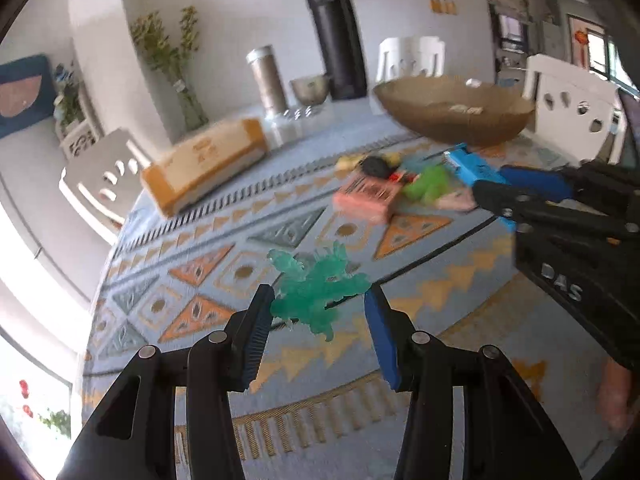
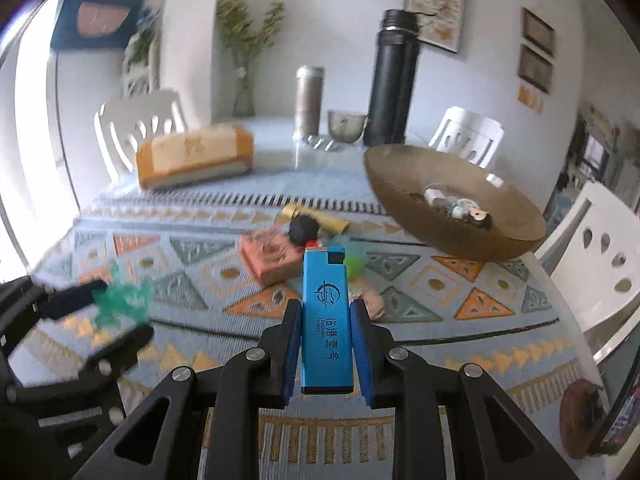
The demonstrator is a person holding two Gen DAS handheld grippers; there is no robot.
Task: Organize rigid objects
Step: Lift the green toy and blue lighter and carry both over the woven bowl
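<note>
Inside bowl (image 2: 460, 236), trinkets (image 2: 460, 206) clear only from right wrist.

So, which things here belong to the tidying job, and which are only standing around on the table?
Part of the job:
- blue lighter, held in the right gripper
- green translucent toy, held in the left gripper
- brown bowl holding small items
- pink box, yellow tube, still loose

Just lying about:
- black flask
- orange box
- vase of stems

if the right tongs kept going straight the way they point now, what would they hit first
Probably the pink box on the tablecloth, just beyond the tip of the blue lighter held in the right tongs; depth is unclear.
</note>
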